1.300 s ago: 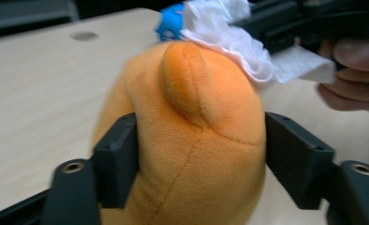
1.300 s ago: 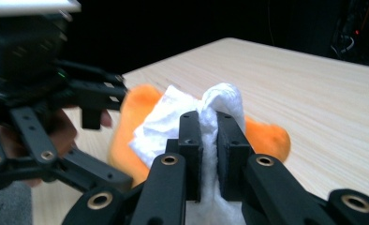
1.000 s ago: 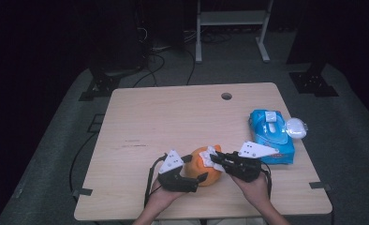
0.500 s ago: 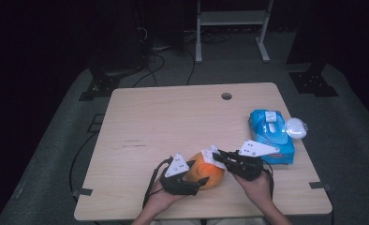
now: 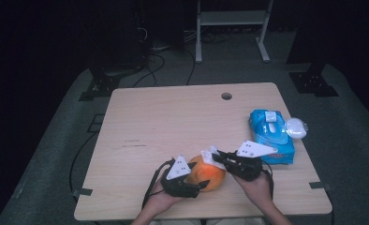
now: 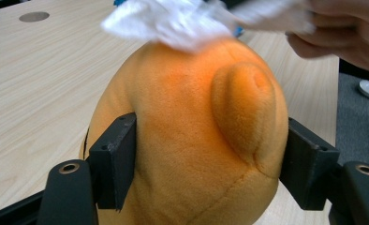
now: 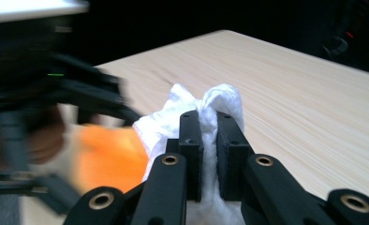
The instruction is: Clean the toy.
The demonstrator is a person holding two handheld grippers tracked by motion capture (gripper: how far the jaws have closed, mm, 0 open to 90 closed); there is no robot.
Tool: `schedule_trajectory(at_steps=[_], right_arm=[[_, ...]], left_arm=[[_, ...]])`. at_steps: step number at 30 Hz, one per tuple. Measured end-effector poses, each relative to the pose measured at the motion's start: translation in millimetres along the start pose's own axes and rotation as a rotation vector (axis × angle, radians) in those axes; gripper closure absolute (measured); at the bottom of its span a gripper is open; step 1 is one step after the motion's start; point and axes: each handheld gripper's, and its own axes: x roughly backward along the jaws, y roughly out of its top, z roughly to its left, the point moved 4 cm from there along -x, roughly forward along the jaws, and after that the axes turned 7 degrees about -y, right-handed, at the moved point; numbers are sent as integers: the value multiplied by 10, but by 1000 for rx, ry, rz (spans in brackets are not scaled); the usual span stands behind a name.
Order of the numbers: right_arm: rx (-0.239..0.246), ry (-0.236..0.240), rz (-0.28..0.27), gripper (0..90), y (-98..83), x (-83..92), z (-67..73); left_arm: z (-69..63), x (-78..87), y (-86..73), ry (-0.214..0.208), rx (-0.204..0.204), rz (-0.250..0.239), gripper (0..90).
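Since a second back, closed in on the plush [image 6: 192, 136] from both sides: left fingers [image 6: 114, 166], now pressing it at lower centre of the tabletop [image 5: 173, 117]. Right gripper [image 7: 208, 140] clamped on wipe [image 7: 206, 105], touching plush top. Wiping barely begun. Plush roughly round, bump facing right.

Fuzzy orange plush toy [image 6: 192, 136], crumpled white tissue [image 7: 210, 105], matt pale wood-grain table [image 5: 173, 122].

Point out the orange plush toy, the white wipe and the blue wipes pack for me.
orange plush toy [image 6: 187, 140]: left gripper view, middle of its fuzzy body between the jaws.
white wipe [image 7: 220, 101]: right gripper view, bunched top above the jaws.
blue wipes pack [image 5: 272, 136]: high view, its top face, right side of the table.
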Motion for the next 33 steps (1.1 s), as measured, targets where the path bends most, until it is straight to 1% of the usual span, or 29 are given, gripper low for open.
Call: schedule_trajectory(at_steps=[1,2,4,6,8,9,12,13,14,16,17,18,20,21,22,23,24,25,27,29,31,33], right_arm=[[-13,-17,9,818,-28,14,-71],[-20,-24,12,818,-41,27,-110],[-23,-28,12,818,-47,47,-121],[-12,-32,13,818,-47,44,-116],[-36,-21,15,818,-69,37,-154],[-48,-22,16,818,-83,35,-182],[-59,-33,22,818,-110,72,-223],[-67,-31,23,818,-111,86,-223],[-89,-15,15,818,-107,107,-212],[-94,7,0,817,-89,129,-183],[-105,43,-18,817,-77,139,-163],[-109,55,-22,817,-77,136,-160],[-116,41,-9,818,-110,108,-200],[-123,35,-3,817,-130,98,-228],[-133,16,17,817,-167,80,-276],[-148,11,26,817,-199,66,-310],[-175,21,25,817,-215,60,-322],[-182,28,17,817,-208,58,-310],[-167,46,-9,817,-137,69,-233],[-133,61,-30,817,-75,82,-166],[-126,54,-21,817,-86,72,-175],[-149,34,-3,817,-140,53,-248]], left_arm=[[3,0,-3,-2,2,-3,293],[6,-2,-3,-4,4,-4,292],[15,-17,2,-6,12,-7,285],[19,-16,1,-7,12,-8,282],[36,-2,-5,-8,19,-8,282],[51,7,-6,-11,29,-11,281],[73,22,-12,-21,47,-17,280],[77,25,-15,-23,48,-17,279],[83,29,-17,-22,51,-18,279],[108,46,-25,-24,63,-22,277],[121,55,-29,-25,74,-27,277],[146,70,-39,-28,88,-35,277],[171,84,-47,-33,108,-42,276],[179,89,-48,-35,112,-43,274],[185,95,-49,-37,112,-41,272],[188,94,-51,-39,113,-43,271],[189,89,-52,-42,115,-43,270],[184,80,-52,-47,114,-42,265],[177,69,-50,-46,107,-40,255],[174,67,-53,-46,107,-42,256],[170,81,-42,-33,103,-44,278],[159,87,-24,-27,107,-47,315]])
